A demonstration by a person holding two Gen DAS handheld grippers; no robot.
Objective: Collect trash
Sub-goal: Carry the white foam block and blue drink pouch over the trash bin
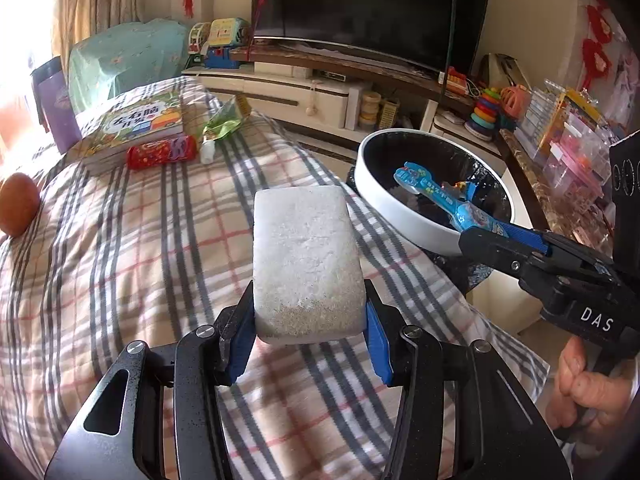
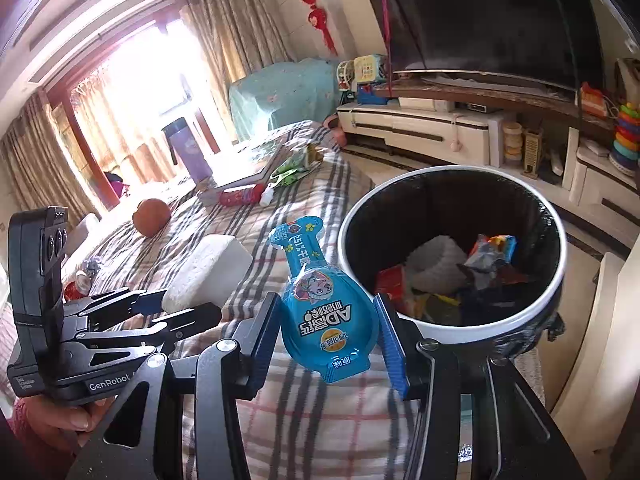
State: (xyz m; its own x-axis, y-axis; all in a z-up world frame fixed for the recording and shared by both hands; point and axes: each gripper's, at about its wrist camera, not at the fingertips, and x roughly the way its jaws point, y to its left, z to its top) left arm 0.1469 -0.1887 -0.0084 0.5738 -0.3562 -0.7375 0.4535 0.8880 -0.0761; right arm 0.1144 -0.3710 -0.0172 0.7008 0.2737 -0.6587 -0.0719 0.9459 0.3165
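My left gripper (image 1: 310, 320) is shut on a white foam block (image 1: 306, 256) and holds it above the plaid tablecloth; the block also shows in the right wrist view (image 2: 204, 268). My right gripper (image 2: 330, 338) is shut on a blue snack pouch (image 2: 320, 304) beside the rim of the bin. In the left wrist view the pouch (image 1: 440, 196) reaches over the bin's opening. The round white-rimmed bin (image 2: 560, 236) with a black liner holds several wrappers and stands at the table's right edge; its rim also shows in the left wrist view (image 1: 404, 224).
On the table's far end lie a red wrapper (image 1: 162, 152), a green wrapper (image 1: 224, 122), a small white bottle (image 1: 208, 151) and books (image 1: 136, 124). An orange (image 1: 18, 204) sits at left. A purple cup (image 2: 188, 148) stands beyond. A TV cabinet (image 1: 320, 92) with toys lies behind.
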